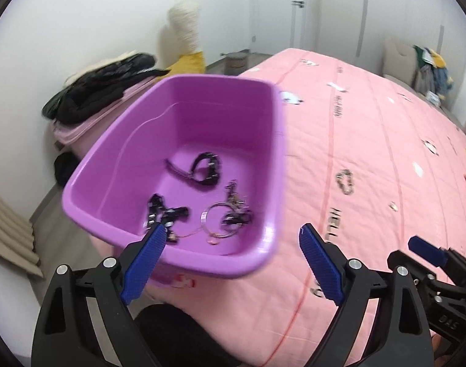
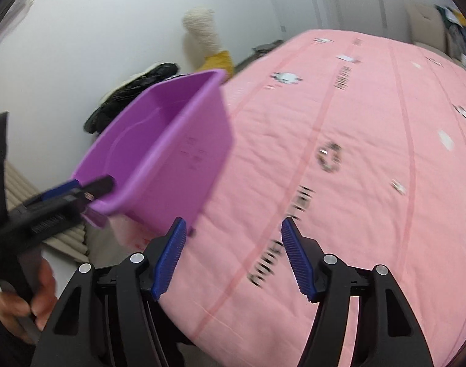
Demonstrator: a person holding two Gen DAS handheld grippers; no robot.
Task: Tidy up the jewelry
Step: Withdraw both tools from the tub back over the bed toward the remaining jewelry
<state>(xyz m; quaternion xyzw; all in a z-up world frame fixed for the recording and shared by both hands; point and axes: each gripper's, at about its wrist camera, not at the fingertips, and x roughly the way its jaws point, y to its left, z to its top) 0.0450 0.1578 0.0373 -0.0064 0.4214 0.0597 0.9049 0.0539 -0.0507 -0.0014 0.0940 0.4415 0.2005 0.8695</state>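
Now the purple tub (image 1: 184, 140) sits at the near left corner of the pink bed (image 1: 370, 159), in the middle left of the left wrist view. Inside it lie several jewelry pieces: a black bracelet (image 1: 206, 168), a metal ring (image 1: 222, 220) and a dark clip (image 1: 167, 214). One more bracelet (image 1: 345, 182) lies on the bed cover, to the right of the tub and well apart from it. The left gripper (image 1: 233, 263) has its blue fingers wide apart and holds nothing. The right gripper (image 2: 233, 257) also has its fingers apart and empty, low in its own view, over the bed edge.
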